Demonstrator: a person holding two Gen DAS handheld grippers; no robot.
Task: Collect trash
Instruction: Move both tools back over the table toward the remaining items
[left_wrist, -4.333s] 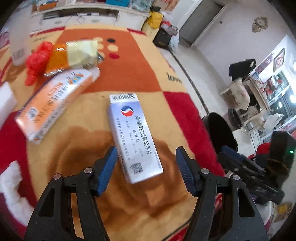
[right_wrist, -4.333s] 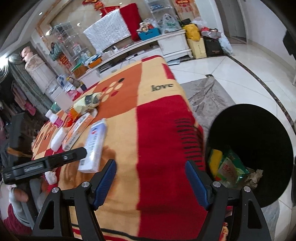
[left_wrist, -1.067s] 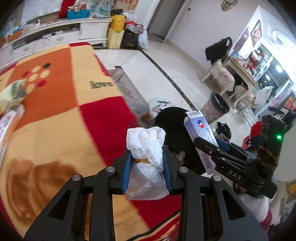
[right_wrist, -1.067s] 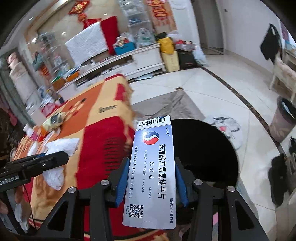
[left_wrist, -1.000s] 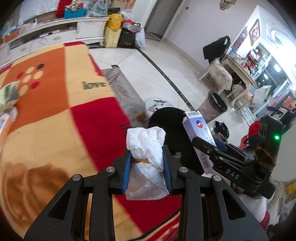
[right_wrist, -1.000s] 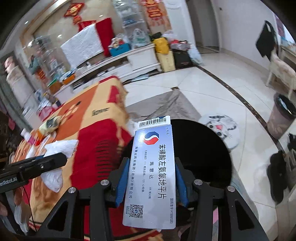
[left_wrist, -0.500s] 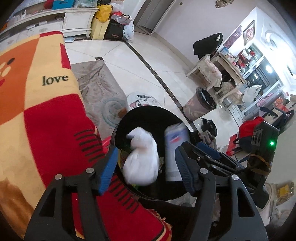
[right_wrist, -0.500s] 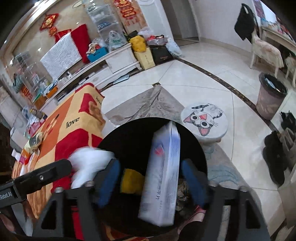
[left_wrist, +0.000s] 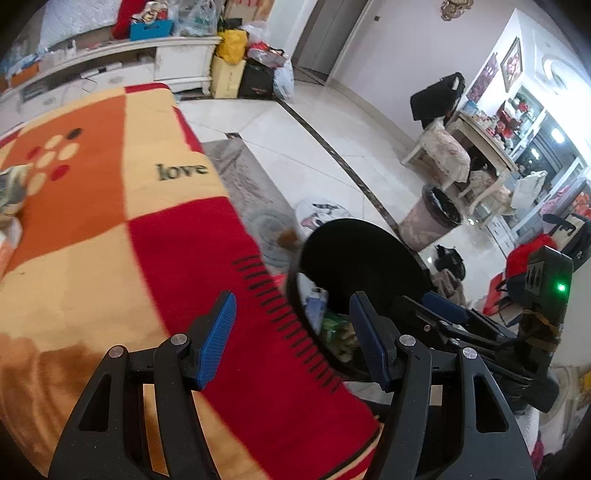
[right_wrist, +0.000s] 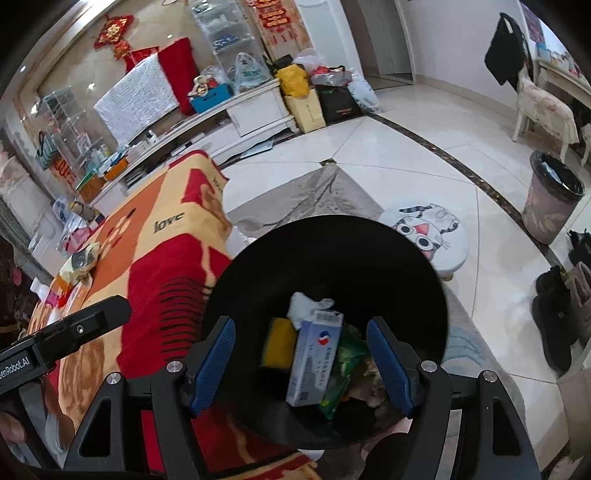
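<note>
Change since a second ago: the white medicine box (right_wrist: 314, 356) and the white tissue wad (right_wrist: 303, 306), then pinched in the right and left grippers, now lie inside the black bin (right_wrist: 424, 280); both pairs of jaws have spread and hold nothing.

Item: medicine box. Lies tilted on the heap in the bin, barcode end uppermost, leaning over a yellow packet (right_wrist: 279, 343) on one side and a green wrapper (right_wrist: 341, 373) on the other. Judged dropped, not placed, hence the slant.

Item: tissue wad. Behind the box, touching its top end, against the dark wall.

Item: right gripper (right_wrist: 301, 363). Blue pads wide apart, empty, poised above the bin mouth; likely there because the release was made straight over the opening.

Item: left gripper (left_wrist: 293, 336). Pads apart, empty, straddling the edge where the blanket (left_wrist: 155, 258) meets the bin rim (left_wrist: 295, 306).

Item: remaining trash (right_wrist: 79, 264). Wrappers at the blanket's far end, well apart from the bin; judged the next to be collected.

Obscured: the left wrist view is blurred and shows only a sliver of the bin's contents. Brownish scraps under the right pad cannot be identified. The far wrappers are too small to name.
</note>
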